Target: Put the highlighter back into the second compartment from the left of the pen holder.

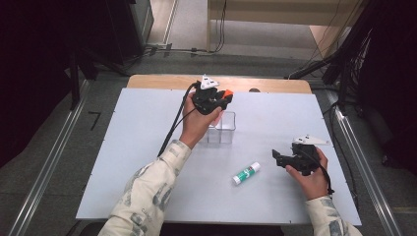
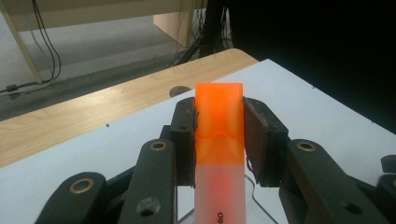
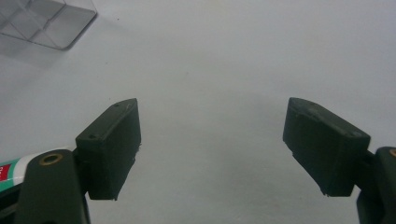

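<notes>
Your left gripper point(image 1: 222, 96) is up over the far-middle of the white table point(image 1: 147, 147), w/ the clear plastic box point(image 1: 222, 129) right below it. Far table edge & the wood strip point(image 1: 162, 81) behind it are close ahead; lots of bare tabletop to the left & toward you.

Left jaws are clamped on the orange highlighter point(image 2: 219, 140), one pad on each flat side. In the left gripper view its long axis runs straight out along the jaws: orange cap end sticks out past the pads, frosted barrel w/ black lettering runs back between the jaw arms toward the cam. In the high view the orange end point(image 1: 227, 93) pokes out to the right of the gripper body. Whether it's tilted up or down, can't tell.

Your right gripper point(image 1: 279, 158) sits low near the right side of the table, jaws spread wide, nothing between them, just bare white surface. Right table edge is near that hand.

Glue stick point(image 1: 246, 173) lies flat btw you & the box, just left of the right gripper, not touching it; it runs diagonal, white cap end far-right. Its green/white end point(image 3: 11, 170) shows beside the left jaw in the right gripper view, box corner point(image 3: 51, 21) farther off.
</notes>
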Action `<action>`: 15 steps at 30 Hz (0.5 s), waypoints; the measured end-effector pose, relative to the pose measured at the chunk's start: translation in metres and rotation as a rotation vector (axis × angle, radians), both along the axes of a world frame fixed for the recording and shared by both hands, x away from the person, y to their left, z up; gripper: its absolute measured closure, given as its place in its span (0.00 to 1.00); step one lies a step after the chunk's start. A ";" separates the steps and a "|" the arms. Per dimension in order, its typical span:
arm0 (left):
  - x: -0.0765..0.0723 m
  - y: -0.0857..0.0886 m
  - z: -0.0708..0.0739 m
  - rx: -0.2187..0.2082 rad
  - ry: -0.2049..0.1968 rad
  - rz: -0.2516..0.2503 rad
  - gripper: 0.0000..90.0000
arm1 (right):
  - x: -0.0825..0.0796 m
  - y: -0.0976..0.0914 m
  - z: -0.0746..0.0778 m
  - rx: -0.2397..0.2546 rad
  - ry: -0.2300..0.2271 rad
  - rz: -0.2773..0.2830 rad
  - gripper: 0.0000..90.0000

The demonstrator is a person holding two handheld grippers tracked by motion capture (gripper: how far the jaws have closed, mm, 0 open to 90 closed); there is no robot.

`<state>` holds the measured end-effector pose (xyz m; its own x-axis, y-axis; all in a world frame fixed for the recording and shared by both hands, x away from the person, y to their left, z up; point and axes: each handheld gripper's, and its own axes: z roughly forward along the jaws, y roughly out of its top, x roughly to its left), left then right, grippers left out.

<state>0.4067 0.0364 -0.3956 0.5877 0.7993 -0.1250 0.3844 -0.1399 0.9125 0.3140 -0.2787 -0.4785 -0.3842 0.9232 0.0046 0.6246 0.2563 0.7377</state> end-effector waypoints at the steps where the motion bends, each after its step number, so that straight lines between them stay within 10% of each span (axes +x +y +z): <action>1: -0.001 0.000 0.000 0.003 -0.002 -0.001 0.75 | 0.000 0.000 0.000 0.000 0.000 0.000 0.20; 15: 0.001 0.002 0.000 -0.009 -0.009 0.007 0.75 | 0.000 0.000 0.000 0.000 0.003 0.001 0.20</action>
